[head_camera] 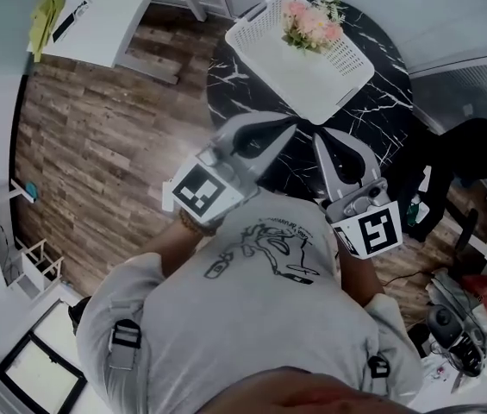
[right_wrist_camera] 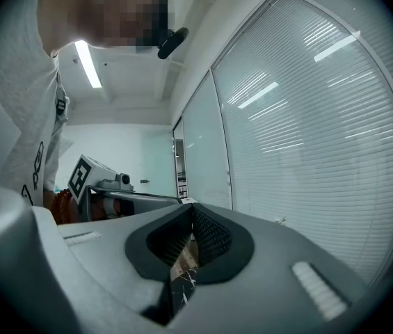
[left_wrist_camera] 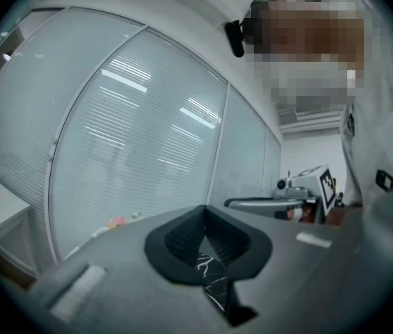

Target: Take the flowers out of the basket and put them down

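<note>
A white plastic basket (head_camera: 329,80) lies on the round black marble table (head_camera: 243,84), at its far side. A bunch of pink flowers (head_camera: 310,24) lies in the basket's far end. In the left gripper view the flowers (left_wrist_camera: 116,221) show as a small pink spot far off. Both grippers are held close to the person's chest, over the table's near edge and short of the basket. The left gripper (head_camera: 293,128) is shut with nothing in it, its jaws meeting in its own view (left_wrist_camera: 205,214). The right gripper (head_camera: 319,136) is likewise shut and empty (right_wrist_camera: 192,213).
A white desk with a yellow-green cloth (head_camera: 46,15) stands at the far left over a wooden floor (head_camera: 96,145). A dark chair (head_camera: 476,153) and loose clutter (head_camera: 467,317) crowd the right side. Glass walls with blinds (left_wrist_camera: 133,131) lie ahead of the grippers.
</note>
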`<action>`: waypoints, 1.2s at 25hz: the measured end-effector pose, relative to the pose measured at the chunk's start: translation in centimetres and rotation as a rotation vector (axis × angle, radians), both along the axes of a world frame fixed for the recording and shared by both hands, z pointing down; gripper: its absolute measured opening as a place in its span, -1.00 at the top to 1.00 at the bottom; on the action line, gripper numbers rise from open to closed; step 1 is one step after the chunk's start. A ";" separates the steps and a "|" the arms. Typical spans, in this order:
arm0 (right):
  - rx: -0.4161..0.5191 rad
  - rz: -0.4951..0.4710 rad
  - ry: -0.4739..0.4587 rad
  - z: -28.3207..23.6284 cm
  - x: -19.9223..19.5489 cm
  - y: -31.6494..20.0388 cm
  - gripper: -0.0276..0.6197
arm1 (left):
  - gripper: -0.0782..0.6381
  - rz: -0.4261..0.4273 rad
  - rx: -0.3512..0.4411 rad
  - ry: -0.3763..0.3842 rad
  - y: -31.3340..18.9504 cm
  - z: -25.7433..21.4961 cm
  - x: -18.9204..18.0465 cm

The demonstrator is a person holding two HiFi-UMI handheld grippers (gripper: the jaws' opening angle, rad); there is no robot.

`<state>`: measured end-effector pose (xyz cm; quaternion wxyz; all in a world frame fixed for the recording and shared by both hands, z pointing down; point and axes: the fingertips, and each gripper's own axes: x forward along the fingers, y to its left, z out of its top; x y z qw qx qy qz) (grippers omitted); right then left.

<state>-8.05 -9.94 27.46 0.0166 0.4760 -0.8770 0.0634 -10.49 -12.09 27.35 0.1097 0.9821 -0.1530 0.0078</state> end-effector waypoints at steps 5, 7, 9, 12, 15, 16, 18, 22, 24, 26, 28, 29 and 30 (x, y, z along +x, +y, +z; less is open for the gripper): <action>-0.010 0.012 0.013 1.0 0.3 -1.6 0.89 | 0.77 0.021 0.003 -0.025 -1.4 1.1 0.3; -0.013 0.013 0.021 1.6 0.7 -2.3 0.88 | 0.77 0.030 0.001 -0.040 -1.8 1.8 0.7; -0.021 0.009 0.034 2.2 1.0 -2.9 0.86 | 0.77 0.034 0.002 -0.057 -2.4 2.5 1.0; -0.038 0.016 0.048 3.5 1.6 -4.1 0.82 | 0.76 0.034 0.011 -0.084 -3.7 3.7 1.1; -0.054 0.026 0.060 5.0 2.1 -5.4 0.80 | 0.74 0.039 0.029 -0.120 -5.1 5.1 1.0; -0.061 0.023 0.071 5.6 2.2 -5.8 0.79 | 0.72 0.043 0.040 -0.133 -5.5 5.7 1.0; -0.079 0.026 0.079 6.8 2.5 -6.7 0.76 | 0.69 0.053 0.066 -0.158 -6.6 6.9 1.1; -0.109 0.028 0.113 9.6 3.6 -8.6 0.68 | 0.69 0.053 0.079 -0.196 -9.0 9.4 1.3; -0.124 0.034 0.126 10.9 4.3 -9.5 0.65 | 0.69 0.053 0.081 -0.218 -10.1 10.6 1.5; -0.145 0.040 0.137 12.3 5.0 -10.4 0.60 | 0.68 0.059 0.082 -0.242 -11.1 11.7 1.6; -0.173 0.044 0.145 13.7 5.5 -11.2 0.53 | 0.66 0.075 0.084 -0.271 -11.9 12.9 1.8; -0.190 0.046 0.151 14.4 5.8 -11.6 0.50 | 0.63 0.084 0.085 -0.286 -12.3 13.5 1.9; -0.206 0.047 0.158 15.1 6.0 -12.0 0.46 | 0.60 0.093 0.086 -0.301 -12.8 14.1 2.0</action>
